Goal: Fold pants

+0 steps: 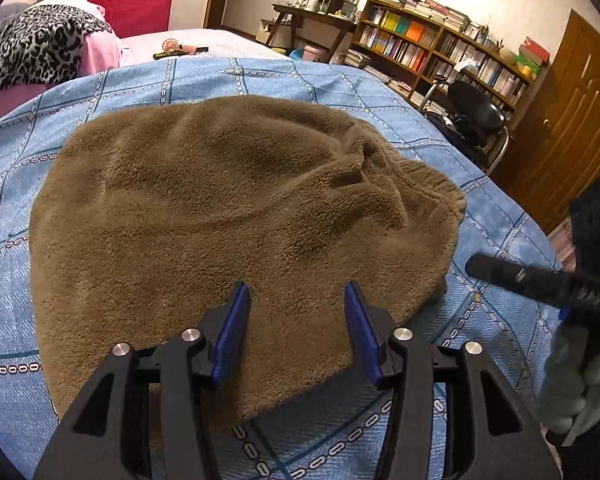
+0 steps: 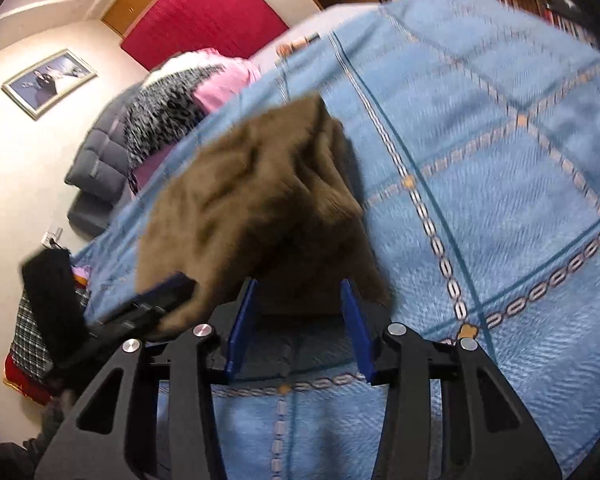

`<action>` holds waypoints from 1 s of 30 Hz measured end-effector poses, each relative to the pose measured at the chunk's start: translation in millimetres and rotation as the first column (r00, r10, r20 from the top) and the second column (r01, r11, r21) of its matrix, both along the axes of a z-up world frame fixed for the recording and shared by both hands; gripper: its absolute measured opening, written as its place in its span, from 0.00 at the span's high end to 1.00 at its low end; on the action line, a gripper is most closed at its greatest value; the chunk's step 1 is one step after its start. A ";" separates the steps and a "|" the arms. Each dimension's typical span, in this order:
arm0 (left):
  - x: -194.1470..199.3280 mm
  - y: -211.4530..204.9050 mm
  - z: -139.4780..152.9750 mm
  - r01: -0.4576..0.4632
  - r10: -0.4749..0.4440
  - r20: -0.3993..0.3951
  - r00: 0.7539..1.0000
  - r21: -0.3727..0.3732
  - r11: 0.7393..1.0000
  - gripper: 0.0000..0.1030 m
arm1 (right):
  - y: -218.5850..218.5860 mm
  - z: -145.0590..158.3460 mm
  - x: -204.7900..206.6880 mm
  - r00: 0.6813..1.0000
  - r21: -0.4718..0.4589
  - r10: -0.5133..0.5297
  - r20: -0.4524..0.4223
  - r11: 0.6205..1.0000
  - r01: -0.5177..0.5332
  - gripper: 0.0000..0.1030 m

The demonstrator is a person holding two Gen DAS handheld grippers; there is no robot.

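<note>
One brown fleece pair of pants (image 1: 236, 224), folded into a single bundle, lies on the blue chain-patterned bedspread (image 1: 100, 92) straight ahead of the left tool (image 1: 296, 300); its near edge sits between that tool's released jaws; the right tool (image 2: 300, 300), also unclenched, stands at its right corner; two tools, left nearer.

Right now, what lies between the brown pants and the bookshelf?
Bare blue bedspread, then a black chair before the bookshelf, beyond the pants; left wrist view.
</note>
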State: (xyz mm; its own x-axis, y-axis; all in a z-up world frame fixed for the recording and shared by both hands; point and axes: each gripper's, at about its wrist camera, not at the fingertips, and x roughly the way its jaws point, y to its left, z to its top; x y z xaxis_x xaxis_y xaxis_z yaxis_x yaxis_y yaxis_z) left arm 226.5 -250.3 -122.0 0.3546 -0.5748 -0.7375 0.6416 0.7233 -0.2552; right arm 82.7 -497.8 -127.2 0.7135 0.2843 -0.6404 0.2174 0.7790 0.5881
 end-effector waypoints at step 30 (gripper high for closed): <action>-14.4 17.4 -4.8 -0.012 0.012 0.040 0.999 0.008 1.000 0.33 | 3.1 -17.2 17.8 0.980 -0.120 -0.188 -0.062 0.976 0.180 0.62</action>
State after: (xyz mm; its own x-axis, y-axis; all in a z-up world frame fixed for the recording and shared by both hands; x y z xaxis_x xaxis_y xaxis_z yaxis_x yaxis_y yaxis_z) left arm 212.0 -232.9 -126.7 0.3910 -0.5645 -0.7270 0.6426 0.7329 -0.2235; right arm 100.4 -494.7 -144.3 0.6969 0.0751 -0.7132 0.4023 0.7824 0.4754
